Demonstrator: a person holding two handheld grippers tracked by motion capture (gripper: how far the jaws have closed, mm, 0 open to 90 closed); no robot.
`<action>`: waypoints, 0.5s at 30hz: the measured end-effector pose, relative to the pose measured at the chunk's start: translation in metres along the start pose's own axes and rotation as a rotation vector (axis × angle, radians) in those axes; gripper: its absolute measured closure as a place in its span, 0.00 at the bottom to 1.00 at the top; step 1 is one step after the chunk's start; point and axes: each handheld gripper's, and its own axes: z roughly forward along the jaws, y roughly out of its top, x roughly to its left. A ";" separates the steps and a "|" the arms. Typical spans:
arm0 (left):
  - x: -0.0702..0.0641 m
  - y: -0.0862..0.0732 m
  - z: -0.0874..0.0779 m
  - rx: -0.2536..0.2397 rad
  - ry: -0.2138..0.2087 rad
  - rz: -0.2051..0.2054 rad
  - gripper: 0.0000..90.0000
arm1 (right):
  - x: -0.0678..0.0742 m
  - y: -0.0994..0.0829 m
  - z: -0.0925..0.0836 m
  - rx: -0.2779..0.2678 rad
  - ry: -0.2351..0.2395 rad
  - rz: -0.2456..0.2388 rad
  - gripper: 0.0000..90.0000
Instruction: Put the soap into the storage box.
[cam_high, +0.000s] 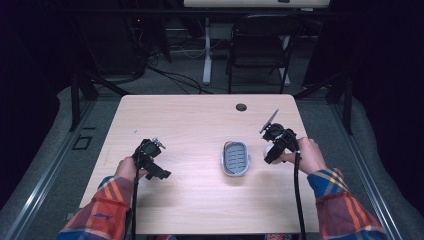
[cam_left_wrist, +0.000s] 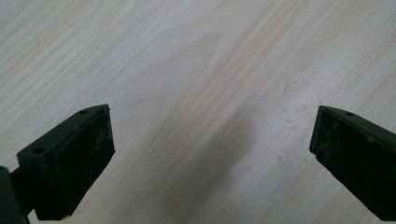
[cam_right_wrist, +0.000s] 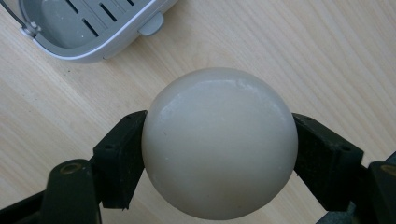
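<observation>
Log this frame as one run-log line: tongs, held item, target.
right tongs: shut on cream ball | left tongs: open, over bare table | grey slotted dish: empty, beside ball

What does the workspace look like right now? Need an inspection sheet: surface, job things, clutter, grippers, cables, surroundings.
Surface: light wood table, with a dark round hole near its far edge.
Job things: cream ball clamped off the table; grey slotted tray at centre, nothing in it.
Clutter: nothing seen.
Grippers: right gripper shut on the ball, right of the tray; left gripper open over bare wood, nothing between its jaws.
Cables: one black cable trails from each gripper toward the near edge; more cables on the floor behind.
Surroundings: black folding chair and a white desk leg beyond the table; dark drapes at both sides.
</observation>
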 end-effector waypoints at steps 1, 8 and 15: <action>0.000 0.000 0.000 0.001 -0.001 0.003 0.00 | 0.000 0.002 -0.002 0.006 -0.004 -0.013 0.26; 0.000 0.000 0.000 0.000 0.002 -0.002 0.00 | 0.002 0.012 -0.008 -0.001 -0.008 -0.025 0.27; 0.001 0.000 0.000 0.001 0.001 -0.001 0.00 | 0.005 0.022 -0.011 0.000 -0.011 -0.048 0.27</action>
